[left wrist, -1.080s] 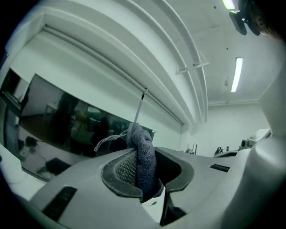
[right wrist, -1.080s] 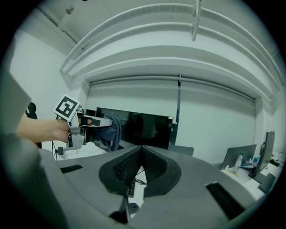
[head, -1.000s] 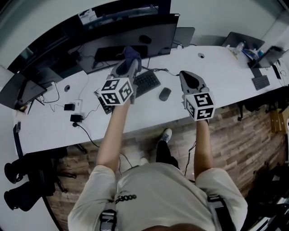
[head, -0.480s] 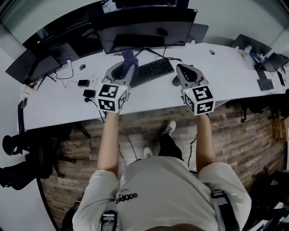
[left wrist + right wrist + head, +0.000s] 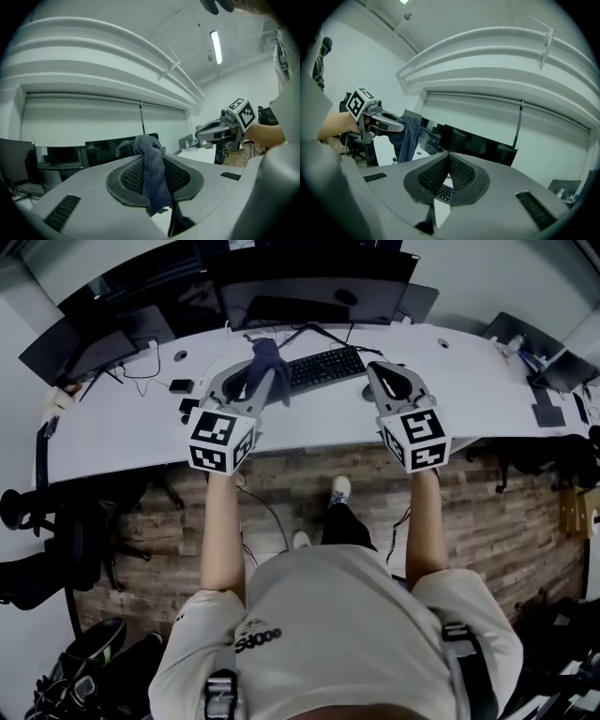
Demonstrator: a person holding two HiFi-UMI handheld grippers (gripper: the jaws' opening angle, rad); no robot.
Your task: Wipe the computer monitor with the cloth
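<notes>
- Left claw point(image 5: 149, 151) is clamped on the cloth point(image 5: 153, 183): the dark fabric is pinched between the pads, with a tuft standing over the tips and a fold hanging below. Only the free ends would be able to touch the screen.
- In the head view the cloth point(image 5: 269, 360) hangs above the surface point(image 5: 122, 427), just in front of the keyboard point(image 5: 323, 367) and clear of it.
- Cloth and monitor point(image 5: 309, 298) are well apart. The monitor stands upright at the back edge, beyond the keyboard, so I judge that no wiping contact has been made.
- Right claw point(image 5: 447, 163) has its pads drawn together with nothing between them; only a sliver of keyboard shows through the gap lower down. It hovers level with the left one, over the keyboard's right end, and seems merely parked out of the way.
- Both arms reach forward side by side from the front edge, and the claws point up toward the screen, which suits a reach to the glass.
- Next, the left arm would probably need to stretch over the keyboard and press the hanging fold flat on the panel. The likely risk is the hard claw tips meeting the screen before the fabric does.
</notes>
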